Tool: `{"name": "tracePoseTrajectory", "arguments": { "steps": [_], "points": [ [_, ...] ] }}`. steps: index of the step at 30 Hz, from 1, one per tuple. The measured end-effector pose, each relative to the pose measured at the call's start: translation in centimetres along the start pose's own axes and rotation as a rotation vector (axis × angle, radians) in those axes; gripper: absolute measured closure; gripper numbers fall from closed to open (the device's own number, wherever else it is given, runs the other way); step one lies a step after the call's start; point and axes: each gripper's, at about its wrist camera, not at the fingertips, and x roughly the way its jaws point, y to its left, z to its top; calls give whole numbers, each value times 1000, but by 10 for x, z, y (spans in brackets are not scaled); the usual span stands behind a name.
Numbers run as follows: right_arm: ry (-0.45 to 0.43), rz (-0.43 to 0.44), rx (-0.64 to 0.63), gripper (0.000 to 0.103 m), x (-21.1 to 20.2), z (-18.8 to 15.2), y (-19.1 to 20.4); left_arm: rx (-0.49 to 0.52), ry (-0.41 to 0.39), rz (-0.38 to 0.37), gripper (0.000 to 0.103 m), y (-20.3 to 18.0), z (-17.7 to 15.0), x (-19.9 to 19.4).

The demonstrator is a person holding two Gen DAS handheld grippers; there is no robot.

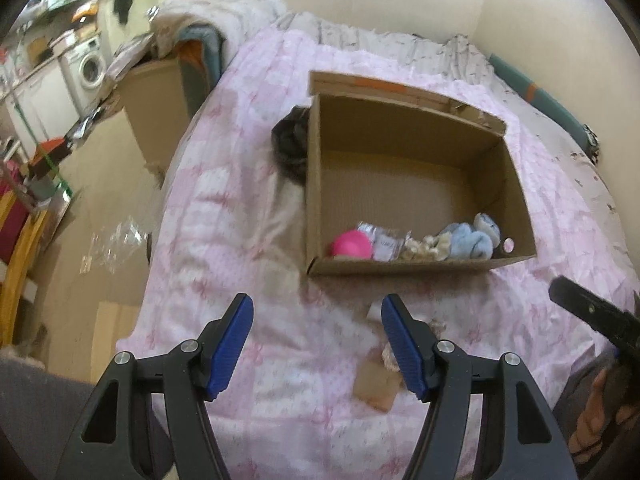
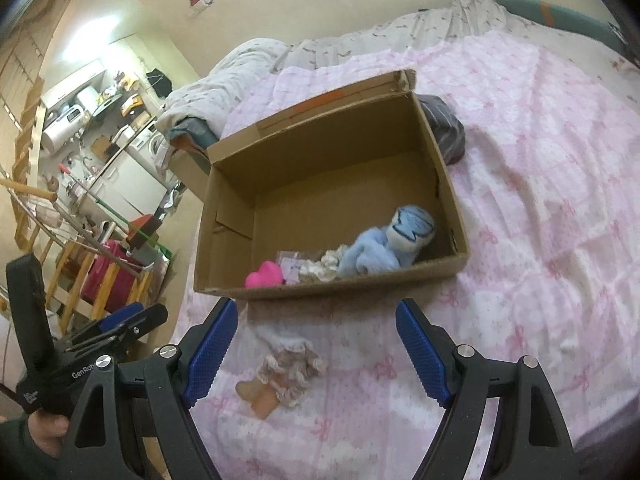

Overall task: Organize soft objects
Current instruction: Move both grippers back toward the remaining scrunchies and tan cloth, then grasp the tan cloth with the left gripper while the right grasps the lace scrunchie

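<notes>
An open cardboard box [image 1: 516,168] [image 2: 228,208] sits on the pink bedspread. Along its near wall lie a pink ball [image 1: 352,245] [image 2: 265,276], a small clear packet [image 1: 386,243] [image 2: 291,266], a cream frilly piece [image 1: 424,247] [image 2: 320,266] and a light blue plush [image 1: 472,240] [image 2: 384,248]. A beige frilly scrunchie on a cardboard tag [image 2: 288,368] [image 1: 378,384] lies on the bed in front of the box. My left gripper [image 1: 318,344] is open and empty above the bed. My right gripper [image 2: 316,352] is open and empty, with the scrunchie between its fingers below.
A dark striped cloth [image 1: 290,140] [image 2: 446,128] lies against the box's far side. A folded blanket [image 1: 224,12] is piled at the bed's head. The floor on the left holds cardboard, a washing machine [image 1: 90,66] and a wooden rack [image 2: 60,240].
</notes>
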Motion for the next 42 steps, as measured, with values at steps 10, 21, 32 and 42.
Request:
{"name": "tracePoseTrajectory", "arguments": {
  "steps": [10, 21, 32, 42],
  "points": [
    [92, -34, 15, 17, 16, -25, 3, -109, 127, 12, 39, 24, -19, 21],
    [188, -100, 79, 16, 47, -33, -13, -39, 365, -116, 39, -7, -45, 71],
    [232, -101, 109, 16, 61, -35, -16, 98, 386, -129, 39, -44, -56, 88],
    [251, -98, 121, 16, 64, -35, -16, 99, 353, -116, 78, -50, -58, 97]
  ]
}}
